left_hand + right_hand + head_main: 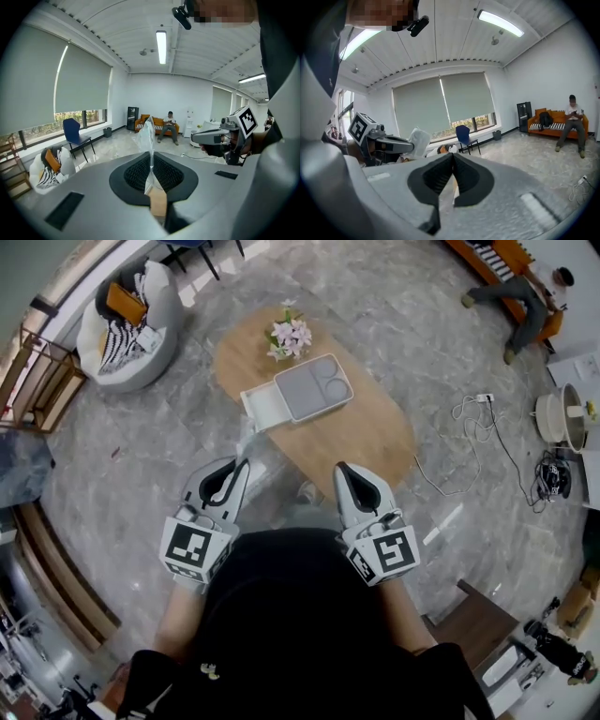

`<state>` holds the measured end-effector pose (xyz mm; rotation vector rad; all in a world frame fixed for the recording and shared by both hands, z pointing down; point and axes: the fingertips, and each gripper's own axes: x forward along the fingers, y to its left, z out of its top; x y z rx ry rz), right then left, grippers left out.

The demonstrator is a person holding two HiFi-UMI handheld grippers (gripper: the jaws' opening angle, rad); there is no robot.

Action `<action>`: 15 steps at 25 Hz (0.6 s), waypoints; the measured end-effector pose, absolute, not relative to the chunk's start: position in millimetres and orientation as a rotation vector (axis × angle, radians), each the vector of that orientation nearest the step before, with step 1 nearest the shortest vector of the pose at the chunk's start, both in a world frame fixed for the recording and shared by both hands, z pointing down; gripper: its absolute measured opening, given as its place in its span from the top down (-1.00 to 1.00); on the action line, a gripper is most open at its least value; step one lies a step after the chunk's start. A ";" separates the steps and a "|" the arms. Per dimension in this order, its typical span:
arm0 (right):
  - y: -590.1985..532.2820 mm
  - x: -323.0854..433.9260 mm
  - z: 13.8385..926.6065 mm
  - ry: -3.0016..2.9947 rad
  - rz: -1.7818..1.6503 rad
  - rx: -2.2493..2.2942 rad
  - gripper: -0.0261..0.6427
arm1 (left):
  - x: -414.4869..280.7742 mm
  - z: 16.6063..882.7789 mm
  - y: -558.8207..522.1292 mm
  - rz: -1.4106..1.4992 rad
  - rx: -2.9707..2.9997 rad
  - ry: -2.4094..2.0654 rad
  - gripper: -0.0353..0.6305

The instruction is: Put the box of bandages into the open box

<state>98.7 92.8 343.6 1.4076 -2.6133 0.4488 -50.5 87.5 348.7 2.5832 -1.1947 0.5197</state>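
**A:** What do the two grippers nearest the person hold?

**B:** The left gripper [240, 465] has its jaws clamped on a clear plastic wrapper [146, 133], which sticks up past their tips. It cannot be told whether the box of bandages is inside it. The right gripper [343, 469] has its jaws pressed together, with nothing between them.

**A:** And beyond them?

**B:** Both grippers point toward the oval wooden bench [370, 437], with their tips at its near edge. The open box [314, 387] lies on the far part of the bench, and its lid is folded out flat on the left. Just beyond the box stand pink flowers [289, 336]. Farther left, off the bench, a white round seat [150, 343] sits on the grey floor [122, 456].
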 end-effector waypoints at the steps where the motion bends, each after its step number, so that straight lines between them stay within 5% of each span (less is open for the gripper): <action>1: 89.1 106.3 344.6 -2.623 0.457 1.396 0.93 | -42.8 350.0 86.6 0.530 2.583 -1.204 0.80; 15: 61.9 138.7 365.4 -2.673 0.544 1.270 0.93 | 6.0 374.7 76.1 0.656 2.534 -1.221 0.80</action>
